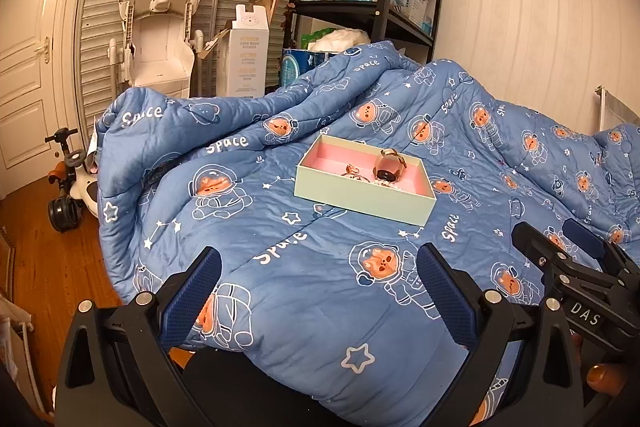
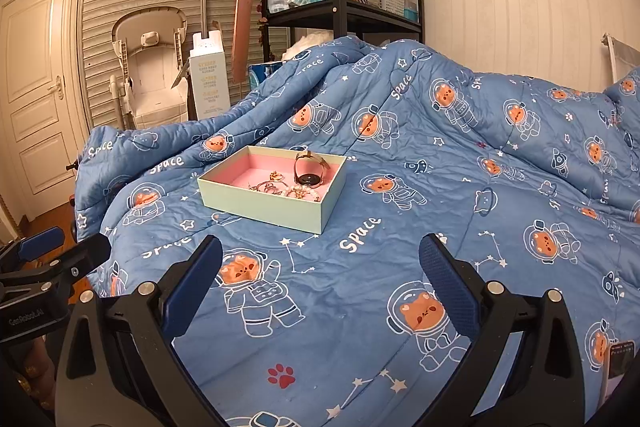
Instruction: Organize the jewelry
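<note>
Blue textured pads line both hand-held tools. The left gripper (image 1: 318,291) stands with its fingers spread wide and nothing between them, low over the near edge of the bed. The right gripper (image 2: 320,283) is likewise spread and empty; in the left wrist view it shows at about 4 o'clock, just beside the left one.

Beneath both lies a blue quilt (image 2: 440,187) printed with astronaut bears, rumpled and soft.

Further out, at 12 o'clock from the left gripper and about 11 o'clock from the right, sits a pale green box (image 2: 260,205) with a pink lining, its top off or absent. Inside rest a watch (image 2: 308,169) with a dark round face, its band arched upward, and a tangle of gold-toned chains and rings (image 2: 276,185) toward the near wall. No jewelry is seen loose on the quilt.

Assessment: the jewelry lies in the box, which fits either a collection finished or a sorting about to draw pieces out; the views do not settle which. Any approach to the box calls for a level, slow descent, since the quilt will give under pressure and tip the box. Fine chains would demand a pinch at the pad tips, one piece at a time, to avoid dragging the tangle.

Beyond, at 11 o'clock, stand a folded high chair (image 2: 150,67), a black shelving unit (image 2: 340,7) and a panelled door (image 2: 36,87).
</note>
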